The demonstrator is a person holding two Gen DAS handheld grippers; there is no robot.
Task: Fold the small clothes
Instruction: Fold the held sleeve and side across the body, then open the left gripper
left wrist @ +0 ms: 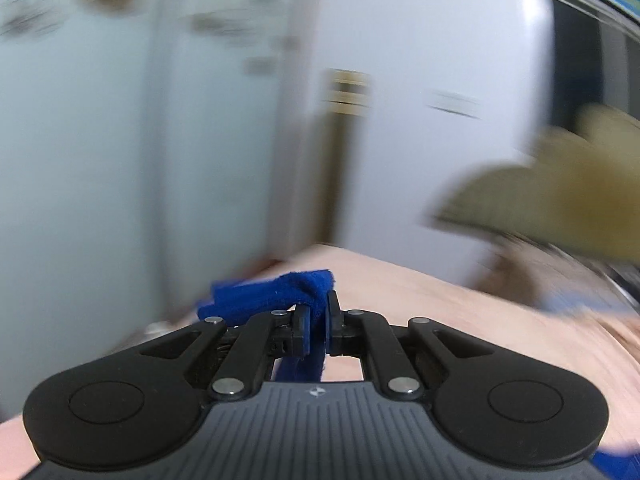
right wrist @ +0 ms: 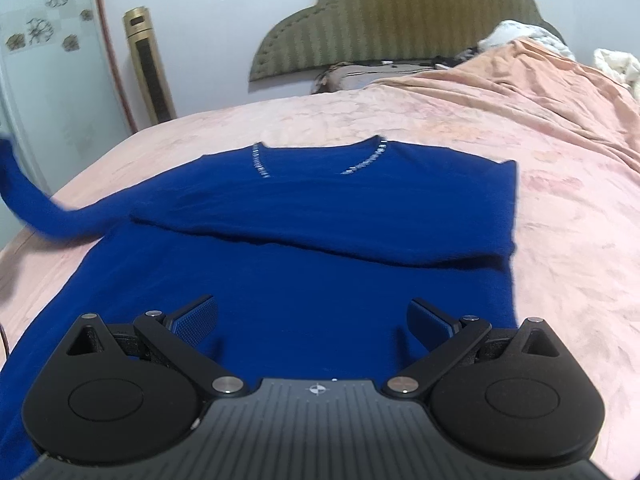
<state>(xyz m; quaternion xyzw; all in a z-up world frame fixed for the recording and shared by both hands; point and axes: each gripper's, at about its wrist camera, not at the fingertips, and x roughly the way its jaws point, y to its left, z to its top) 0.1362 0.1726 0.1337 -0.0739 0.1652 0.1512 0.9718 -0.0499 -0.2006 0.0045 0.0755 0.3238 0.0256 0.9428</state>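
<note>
The blue sweater [right wrist: 304,240] lies flat on the pink bed [right wrist: 560,200], collar toward twelve o'clock, sleeve [right wrist: 28,200] lifted at nine. The left gripper [left wrist: 318,318] pinches that sleeve; the right gripper [right wrist: 312,320] hovers wide open, empty.

The blue sweater [right wrist: 304,248] looks a soft, matt knit; the pink bedspread [right wrist: 500,152] a fleecy cloth. The headboard [right wrist: 392,20], upper centre, seems quilted fabric. Gripper pads [right wrist: 196,320] are ribbed.

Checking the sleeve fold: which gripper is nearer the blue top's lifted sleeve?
Left. The left gripper is clamped on the blue knit top's sleeve; the open right gripper hovers over the body near the hem, away from it.
</note>
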